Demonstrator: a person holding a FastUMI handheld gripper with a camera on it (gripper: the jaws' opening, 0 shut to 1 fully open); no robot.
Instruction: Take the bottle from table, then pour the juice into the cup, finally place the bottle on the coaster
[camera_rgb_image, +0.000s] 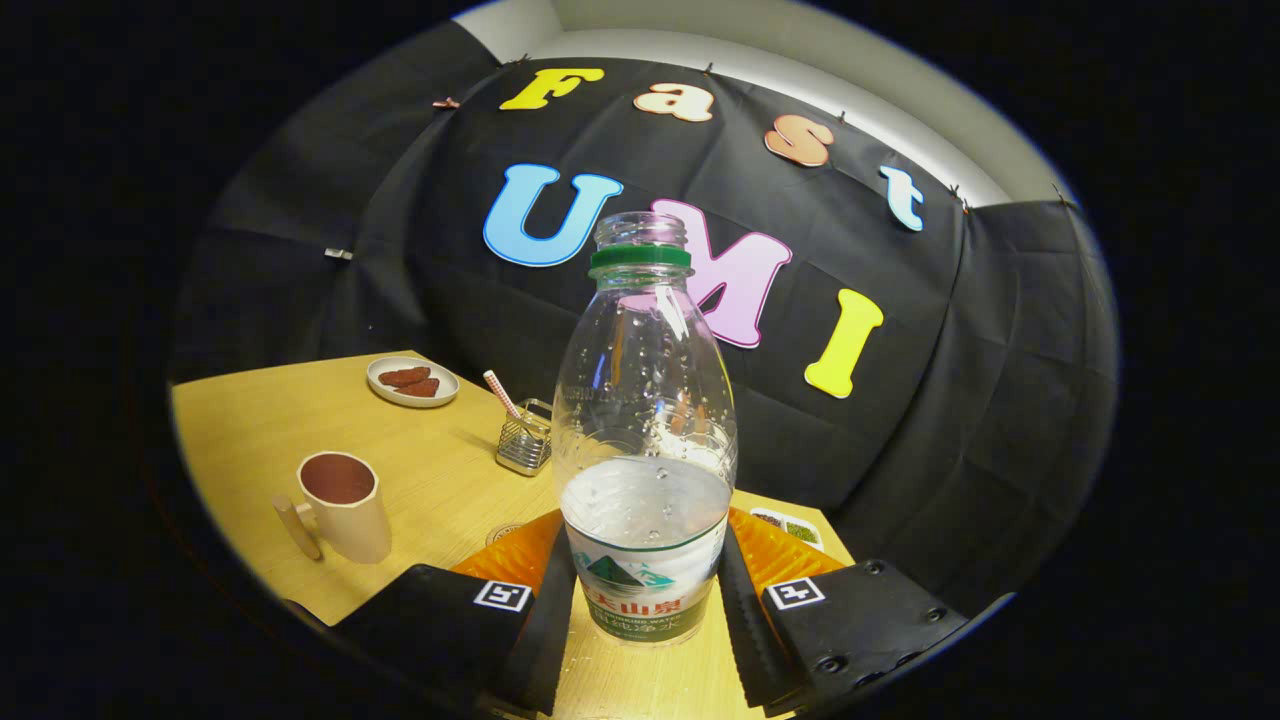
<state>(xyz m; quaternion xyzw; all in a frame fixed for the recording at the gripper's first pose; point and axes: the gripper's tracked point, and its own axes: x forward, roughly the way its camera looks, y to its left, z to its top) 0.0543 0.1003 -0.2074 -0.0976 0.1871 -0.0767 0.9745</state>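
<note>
A clear plastic bottle (645, 430) with a green neck ring and no cap stands upright between my fingers, about a third full of clear liquid. My gripper (646, 585) is shut on its labelled lower part, one finger pressing on each side. Its base is just over the wooden table (250, 420); I cannot tell whether it touches. A beige cup (343, 506) with a handle and a reddish inside stands on the table to the left of the fingers. The edge of a small round coaster (503, 532) peeks out just beyond the left finger.
Beyond the bottle on the left stands a wire holder with a striped straw (523, 440). Farther back lies a white plate with red-brown pieces (412, 381). A small dish with green bits (792, 528) sits past the right finger, near the table's far edge.
</note>
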